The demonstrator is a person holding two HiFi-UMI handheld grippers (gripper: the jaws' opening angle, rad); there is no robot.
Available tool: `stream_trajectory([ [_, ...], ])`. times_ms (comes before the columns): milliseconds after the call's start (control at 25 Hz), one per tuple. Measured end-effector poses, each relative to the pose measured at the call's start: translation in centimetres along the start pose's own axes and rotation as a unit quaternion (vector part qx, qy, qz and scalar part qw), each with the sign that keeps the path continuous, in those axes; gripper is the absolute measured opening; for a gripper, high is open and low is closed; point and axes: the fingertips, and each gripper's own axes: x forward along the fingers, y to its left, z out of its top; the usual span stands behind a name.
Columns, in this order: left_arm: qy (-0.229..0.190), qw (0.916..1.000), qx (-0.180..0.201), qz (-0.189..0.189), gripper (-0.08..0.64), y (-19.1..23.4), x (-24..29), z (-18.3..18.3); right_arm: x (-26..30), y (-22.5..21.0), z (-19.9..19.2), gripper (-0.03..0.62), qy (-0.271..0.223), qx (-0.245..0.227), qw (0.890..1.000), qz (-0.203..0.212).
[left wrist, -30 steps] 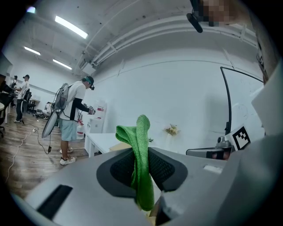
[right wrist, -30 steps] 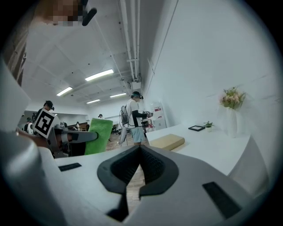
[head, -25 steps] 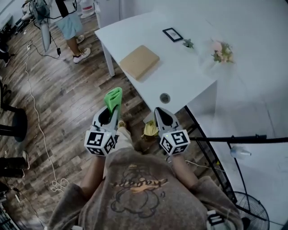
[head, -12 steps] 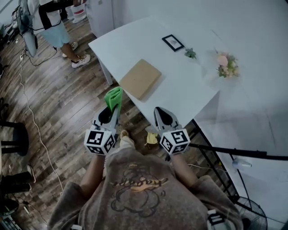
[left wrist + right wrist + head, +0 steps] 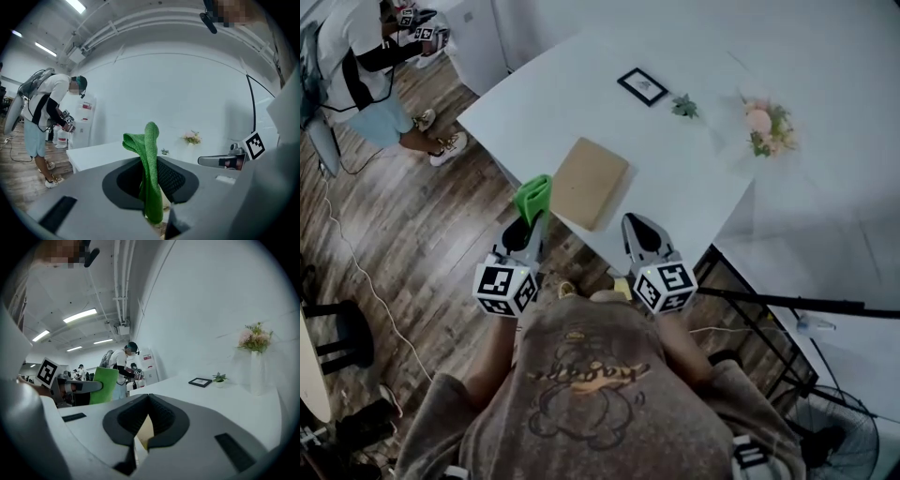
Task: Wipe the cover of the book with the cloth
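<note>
White table [image 5: 553, 103] holds the book [image 5: 590, 182] near its front edge; the left gripper [image 5: 534, 219], clamped on the green cloth [image 5: 534, 195], should press it flat onto the cover, while the right gripper [image 5: 635, 225] is clenched on nothing.

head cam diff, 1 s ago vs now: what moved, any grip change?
The person has stepped up to the table. Both grippers have come forward to its near edge, and the green cloth in the left gripper now shows just left of the book. Nothing taken or released. Unchanged: left gripper shut on the green cloth, right gripper shut and empty, book lying flat.
</note>
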Motion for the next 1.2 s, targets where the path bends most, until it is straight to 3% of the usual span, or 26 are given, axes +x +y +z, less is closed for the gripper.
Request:
stream_trajectory([
  [360,0.009,0.9995,0.000,-0.029,0.069,0.2,4.2,0.8,1.4,-2.8,0.8,0.002,0.004,0.010,1.000,-0.029],
  [800,0.015,0.9997,-0.005,-0.017,0.069,1.6,7.5,1.7,5.2,-5.3,1.6,-0.006,0.009,0.030,0.999,-0.017],
  [920,0.018,0.9996,-0.010,-0.018,0.069,1.9,8.2,1.7,6.3,-5.6,0.7,0.079,0.030,0.042,0.999,-0.008],
  [1200,0.030,0.9993,-0.015,-0.019,0.070,2.5,9.8,1.0,8.6,-8.1,-3.2,0.194,0.098,0.062,0.993,-0.016],
])
